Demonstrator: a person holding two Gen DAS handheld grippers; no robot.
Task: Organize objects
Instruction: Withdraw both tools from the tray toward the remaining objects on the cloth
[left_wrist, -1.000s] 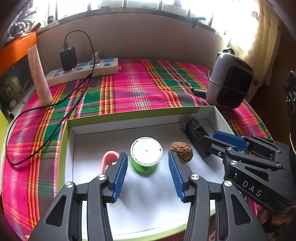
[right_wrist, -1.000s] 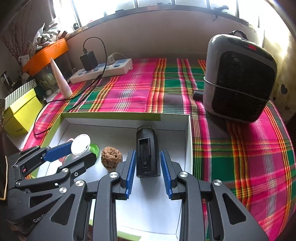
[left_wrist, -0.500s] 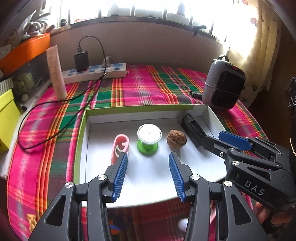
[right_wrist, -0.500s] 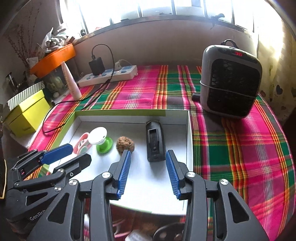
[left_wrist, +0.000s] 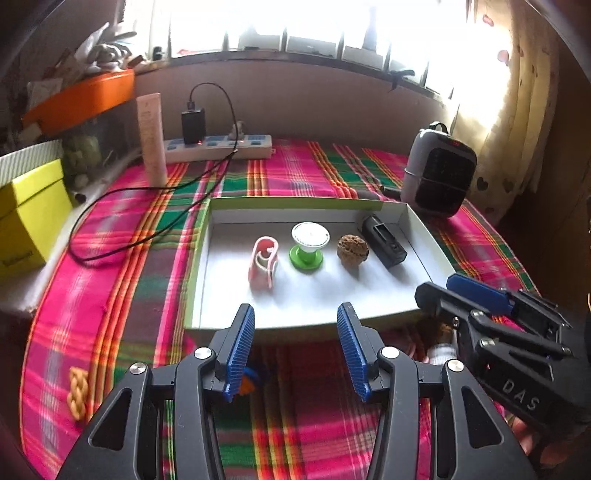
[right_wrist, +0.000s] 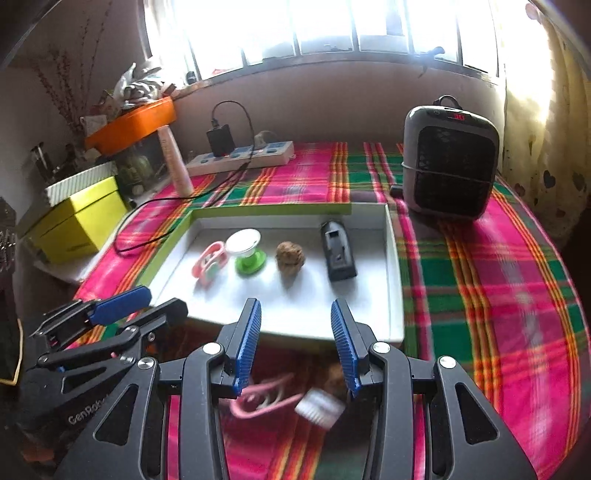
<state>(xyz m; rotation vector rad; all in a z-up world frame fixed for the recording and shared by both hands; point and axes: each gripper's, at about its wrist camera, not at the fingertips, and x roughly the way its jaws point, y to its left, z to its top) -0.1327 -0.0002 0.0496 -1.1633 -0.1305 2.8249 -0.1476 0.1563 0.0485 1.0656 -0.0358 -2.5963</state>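
Note:
A white box lid with a green rim (left_wrist: 201, 258) (right_wrist: 393, 266) lies on the plaid cloth. In it stand in a row a pink clip (left_wrist: 263, 266) (right_wrist: 209, 261), a green spool with a white top (left_wrist: 308, 245) (right_wrist: 246, 249), a brown walnut (left_wrist: 352, 249) (right_wrist: 290, 256) and a black block (left_wrist: 384, 242) (right_wrist: 337, 254). My left gripper (left_wrist: 295, 350) is open and empty, in front of the lid's near edge. My right gripper (right_wrist: 295, 343) is open and empty, above a pink-handled white brush (right_wrist: 291, 404) on the cloth.
A grey heater (left_wrist: 439, 173) (right_wrist: 448, 162) stands at the right. A power strip with a black charger (left_wrist: 218, 146) and a loose cable (left_wrist: 122, 236) lie at the back left beside an upright tube (left_wrist: 151, 140). A yellow box (left_wrist: 26, 218) and a braided yellow piece (left_wrist: 78, 393) are at the left.
Both grippers have pulled back from over the lid toward the near side. The black block, earlier between my right fingers, lies free in the lid. The brush has come into view.

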